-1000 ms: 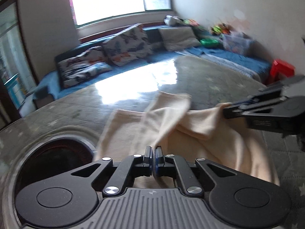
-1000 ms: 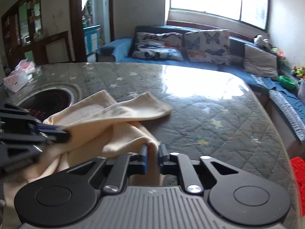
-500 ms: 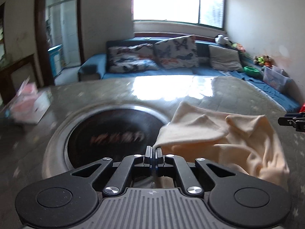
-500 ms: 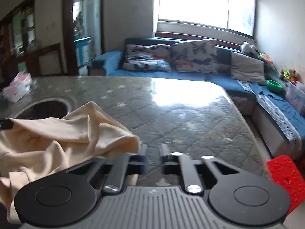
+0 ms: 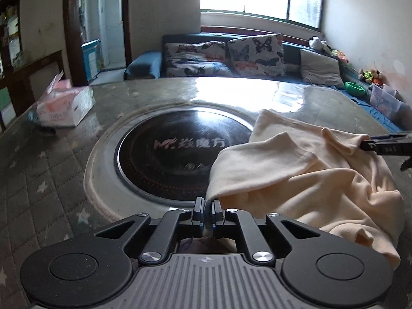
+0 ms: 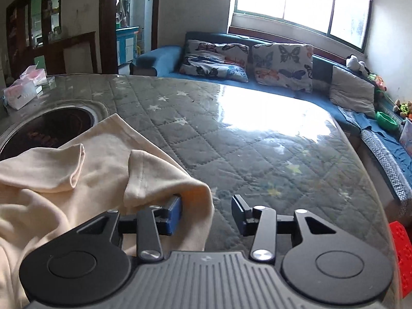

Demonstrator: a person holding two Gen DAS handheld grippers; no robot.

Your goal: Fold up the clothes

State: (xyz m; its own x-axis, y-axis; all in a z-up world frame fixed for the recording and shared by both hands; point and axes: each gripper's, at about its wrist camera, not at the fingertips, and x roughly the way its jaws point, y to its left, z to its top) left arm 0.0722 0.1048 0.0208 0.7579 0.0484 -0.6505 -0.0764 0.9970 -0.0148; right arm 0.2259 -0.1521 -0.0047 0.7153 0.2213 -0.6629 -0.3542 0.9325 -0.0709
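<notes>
A cream garment (image 5: pixel 303 180) lies crumpled on the counter (image 6: pixel 257 154), bunched into loose folds, with its far left corner spread over the rim of a round black cooktop (image 5: pixel 180 152) set into the counter's surface. In the left wrist view the cloth fills the near right of the scene; in the right wrist view it fills the near left.

The left gripper (image 5: pixel 205 212) is closed on a near edge of the garment, the cloth rising out from between its two pressed-together fingers. The right gripper (image 6: pixel 207 215) is spread wide, nothing pinched between its pads; a fold of the garment drapes over its left finger (image 6: pixel 173 213), while the right finger stands clear over bare counter. From the left wrist view the right gripper's tips reach in at the far right edge, touching or just beside a raised fold, though the edge distortion makes contact hard to judge.

A tissue box (image 5: pixel 64 105) sits on the counter far left of the cooktop. Beyond the counter runs a blue sofa (image 6: pixel 164 56) with butterfly cushions (image 6: pixel 283 64) under a bright window (image 6: pixel 296 7).
</notes>
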